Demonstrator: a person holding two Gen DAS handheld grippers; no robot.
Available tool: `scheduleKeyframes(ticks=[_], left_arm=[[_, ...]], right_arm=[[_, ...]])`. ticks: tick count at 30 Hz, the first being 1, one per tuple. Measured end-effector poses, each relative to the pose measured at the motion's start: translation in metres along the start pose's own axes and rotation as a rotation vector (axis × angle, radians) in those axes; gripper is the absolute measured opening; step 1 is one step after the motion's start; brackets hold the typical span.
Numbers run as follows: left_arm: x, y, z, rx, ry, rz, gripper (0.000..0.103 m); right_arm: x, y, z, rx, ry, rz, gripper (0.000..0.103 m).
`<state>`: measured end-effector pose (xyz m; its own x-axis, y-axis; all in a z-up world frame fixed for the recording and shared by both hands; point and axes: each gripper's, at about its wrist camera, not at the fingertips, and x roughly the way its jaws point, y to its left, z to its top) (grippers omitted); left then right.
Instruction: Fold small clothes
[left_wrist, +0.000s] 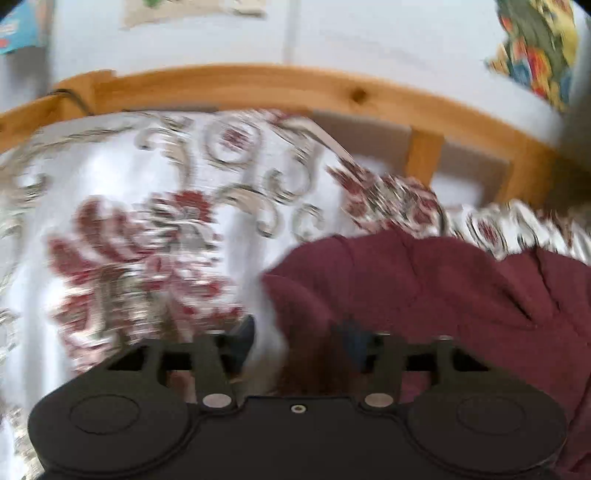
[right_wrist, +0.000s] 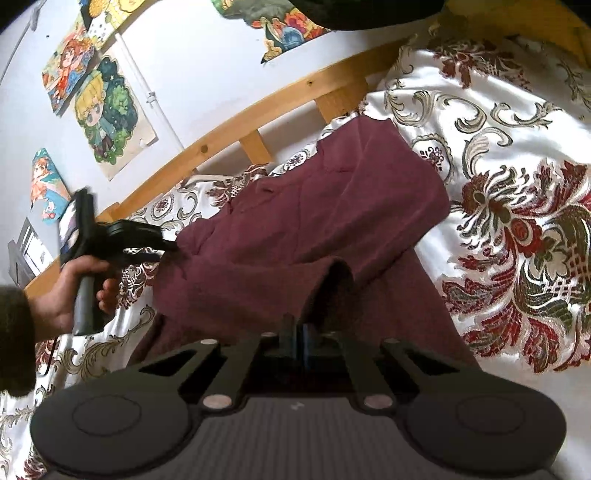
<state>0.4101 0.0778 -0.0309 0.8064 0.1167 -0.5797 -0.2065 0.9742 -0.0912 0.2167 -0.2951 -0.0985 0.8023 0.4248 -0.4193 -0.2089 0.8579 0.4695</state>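
A maroon garment (left_wrist: 424, 288) (right_wrist: 295, 206) lies partly folded on a floral bedspread (left_wrist: 129, 240). In the blurred left wrist view my left gripper (left_wrist: 299, 336) stands open at the garment's left edge, with that edge lying loosely between its fingers. The right wrist view shows the same left gripper (right_wrist: 171, 245), held by a hand (right_wrist: 66, 291), with its tip at the garment's far left side. My right gripper (right_wrist: 295, 332) is shut on a raised fold of the maroon cloth at the near edge.
The bedspread (right_wrist: 517, 221) spreads out to the right of the garment. A wooden bed frame (left_wrist: 258, 85) (right_wrist: 258, 107) runs along the far side against a white wall with drawings (right_wrist: 107, 114) taped to it.
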Motion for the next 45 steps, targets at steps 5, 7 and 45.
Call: scheduleKeyframes(ticks=[5, 7, 45], left_arm=[[-0.043, 0.020, -0.043, 0.169, -0.054, 0.080, 0.083], [-0.053, 0.018, -0.067, 0.314, -0.031, 0.081, 0.083], [-0.067, 0.029, -0.087, 0.092, 0.024, 0.066, 0.080]], right_arm=[[0.003, -0.002, 0.000, 0.011, 0.008, -0.011, 0.006], [0.003, -0.003, 0.000, 0.014, 0.003, -0.013, 0.010], [0.009, 0.010, -0.005, -0.064, 0.052, 0.021, 0.010]])
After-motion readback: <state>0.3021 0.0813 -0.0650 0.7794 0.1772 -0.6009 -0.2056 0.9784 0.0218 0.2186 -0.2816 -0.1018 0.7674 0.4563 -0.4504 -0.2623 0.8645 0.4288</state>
